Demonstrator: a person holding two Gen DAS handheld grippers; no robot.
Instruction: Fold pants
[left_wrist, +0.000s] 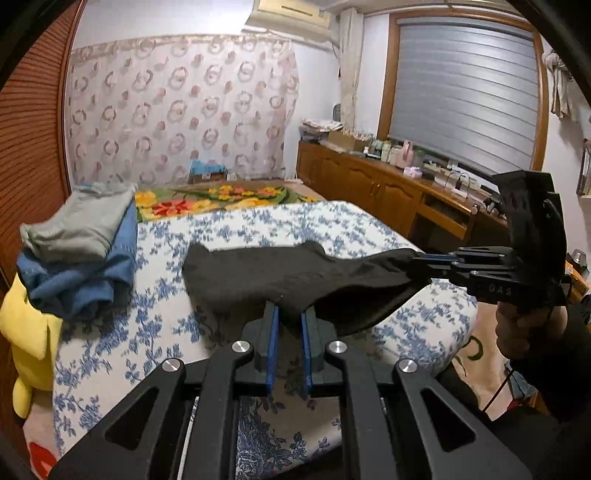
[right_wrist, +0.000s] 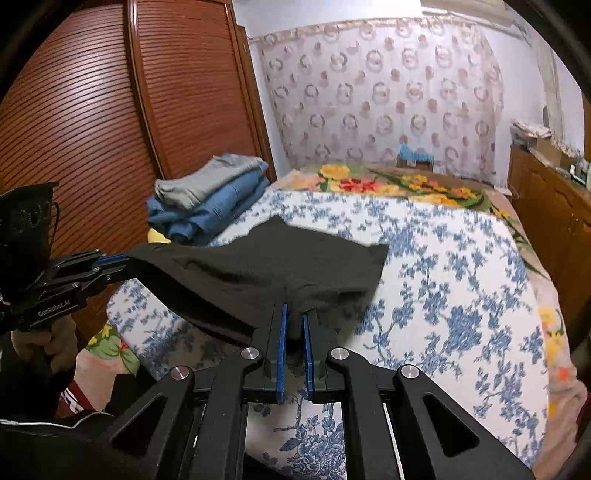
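Observation:
The black pants hang folded above the bed, stretched between both grippers, with the far edge resting on the cover. In the left wrist view my left gripper is shut on the near edge of the fabric. My right gripper comes in from the right, shut on the other end, with a hand below it. In the right wrist view the right gripper pinches the black pants at their near edge. The left gripper holds the left corner.
The bed has a white cover with blue flowers. A stack of folded grey and blue clothes lies at its far left by a louvred wooden wardrobe. A yellow plush toy sits beside the stack. A cluttered wooden cabinet runs along the right.

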